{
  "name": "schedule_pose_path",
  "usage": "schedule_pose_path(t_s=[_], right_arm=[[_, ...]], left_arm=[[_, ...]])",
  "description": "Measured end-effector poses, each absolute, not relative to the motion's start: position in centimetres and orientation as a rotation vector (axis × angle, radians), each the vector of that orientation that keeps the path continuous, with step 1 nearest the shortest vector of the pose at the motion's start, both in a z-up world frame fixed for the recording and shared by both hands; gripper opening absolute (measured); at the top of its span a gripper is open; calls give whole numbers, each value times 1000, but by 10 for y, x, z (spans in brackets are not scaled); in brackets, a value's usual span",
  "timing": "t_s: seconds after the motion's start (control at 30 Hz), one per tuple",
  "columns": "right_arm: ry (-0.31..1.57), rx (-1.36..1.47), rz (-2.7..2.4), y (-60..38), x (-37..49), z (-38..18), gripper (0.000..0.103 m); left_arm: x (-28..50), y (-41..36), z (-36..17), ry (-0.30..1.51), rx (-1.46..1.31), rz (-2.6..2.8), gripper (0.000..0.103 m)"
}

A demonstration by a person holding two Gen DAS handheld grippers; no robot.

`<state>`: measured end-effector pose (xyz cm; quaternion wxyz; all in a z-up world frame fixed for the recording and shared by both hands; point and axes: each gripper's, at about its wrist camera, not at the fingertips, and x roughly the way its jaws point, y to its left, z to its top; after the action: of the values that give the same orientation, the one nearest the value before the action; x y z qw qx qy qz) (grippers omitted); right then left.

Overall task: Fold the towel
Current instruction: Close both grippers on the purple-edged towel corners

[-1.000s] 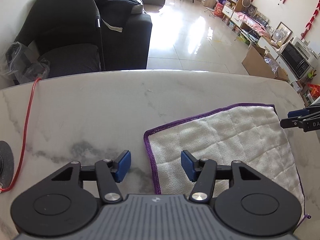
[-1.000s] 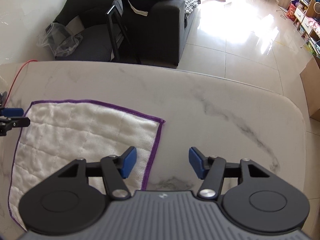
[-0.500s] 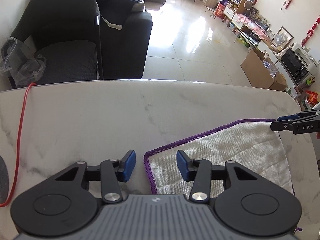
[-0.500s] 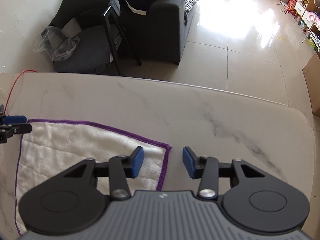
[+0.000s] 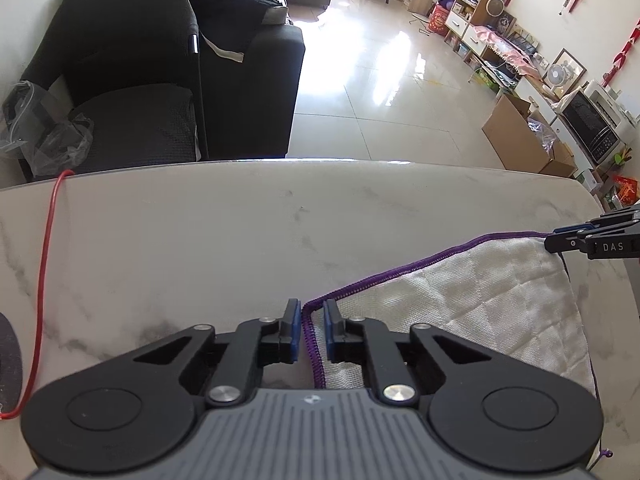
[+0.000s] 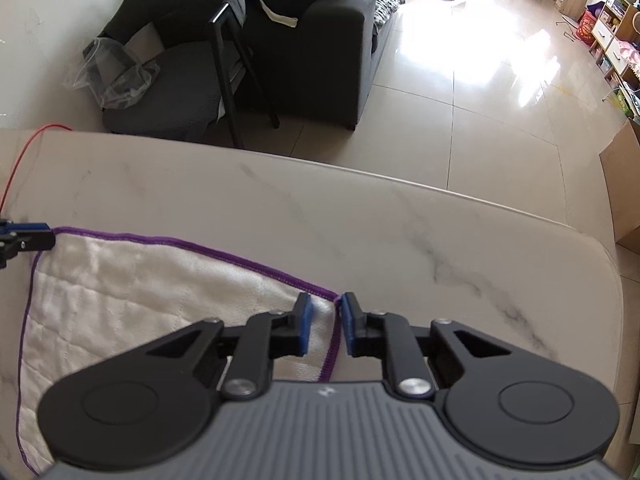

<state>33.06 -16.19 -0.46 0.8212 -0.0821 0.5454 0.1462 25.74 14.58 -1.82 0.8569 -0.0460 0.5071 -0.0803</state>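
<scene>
Under the matt black plastic left gripper [image 5: 310, 330] with blue rubbery pads lies a soft, quilted white cloth towel [image 5: 472, 312] hemmed in purple stitching, on a smooth, faintly glossy grey-veined marble table [image 5: 224, 240]; beyond it, highly glossy floor tiles [image 5: 392, 80].

Sunlight glared off the glossy beige floor tiles [image 5: 384, 92]. A dark sofa [image 5: 248, 52] and chair [image 6: 168, 92] stood beyond the marble table [image 5: 200, 240].

Home living room: dark sofa [image 5: 248, 60], glossy tiled floor [image 5: 380, 92], shelving [image 5: 480, 12], marble table [image 5: 240, 232].
</scene>
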Motion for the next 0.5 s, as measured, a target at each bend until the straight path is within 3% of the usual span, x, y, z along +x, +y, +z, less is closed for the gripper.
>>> schedule_pose_path(t_s=[0.1,0.5], right_arm=[[1149,-189,307,-159,329,-4,5],[1082,-176,332,-162,309,21,5]], left_arm=[[255,147,-19,1053,-110,-162,1],[240,147,-4,1015,-120,-177,0]])
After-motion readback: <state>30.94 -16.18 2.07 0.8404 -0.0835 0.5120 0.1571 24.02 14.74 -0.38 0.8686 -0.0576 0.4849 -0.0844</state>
